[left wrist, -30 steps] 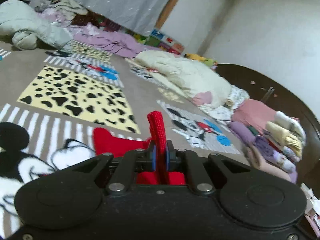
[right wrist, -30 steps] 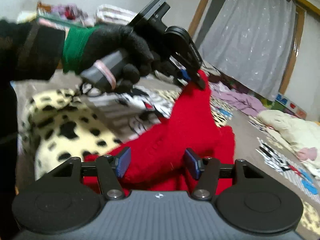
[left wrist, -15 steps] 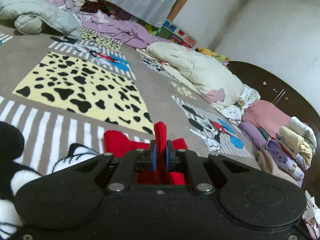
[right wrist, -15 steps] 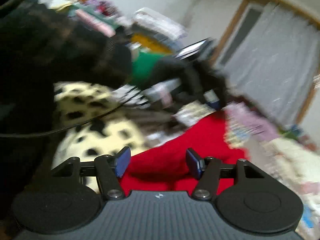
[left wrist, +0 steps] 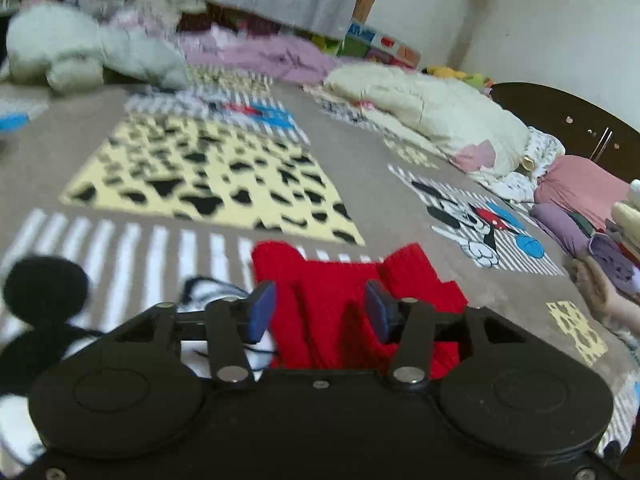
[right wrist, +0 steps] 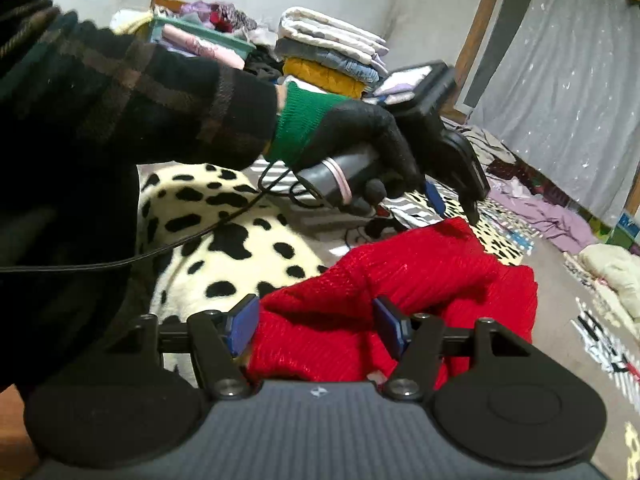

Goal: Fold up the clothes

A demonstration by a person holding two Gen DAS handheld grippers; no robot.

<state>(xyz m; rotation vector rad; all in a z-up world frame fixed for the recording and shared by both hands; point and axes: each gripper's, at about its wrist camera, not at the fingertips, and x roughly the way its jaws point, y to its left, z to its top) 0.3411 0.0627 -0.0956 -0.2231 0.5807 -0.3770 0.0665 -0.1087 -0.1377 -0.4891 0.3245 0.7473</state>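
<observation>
A red knitted garment (left wrist: 344, 300) lies bunched on the patterned blanket (left wrist: 208, 176). My left gripper (left wrist: 320, 312) hovers just over it, open, blue pads apart and empty. In the right wrist view the same red garment (right wrist: 400, 284) is heaped in front of my right gripper (right wrist: 316, 328), which is open with the knit between and below its pads. Beyond it, a gloved hand (right wrist: 360, 136) holds the left gripper (right wrist: 452, 196), its tips just above the garment's far edge.
Folded clothes (left wrist: 600, 232) are stacked at the right by a dark headboard (left wrist: 568, 116). A cream quilt (left wrist: 432, 108), lilac cloth (left wrist: 272, 56) and a pale jacket (left wrist: 80, 48) lie at the back. Stacked linen (right wrist: 332, 52) stands behind the sleeve (right wrist: 120, 120).
My left gripper has opened and let go of the red knit, which has dropped onto the blanket. The right gripper stays open over the heap.
</observation>
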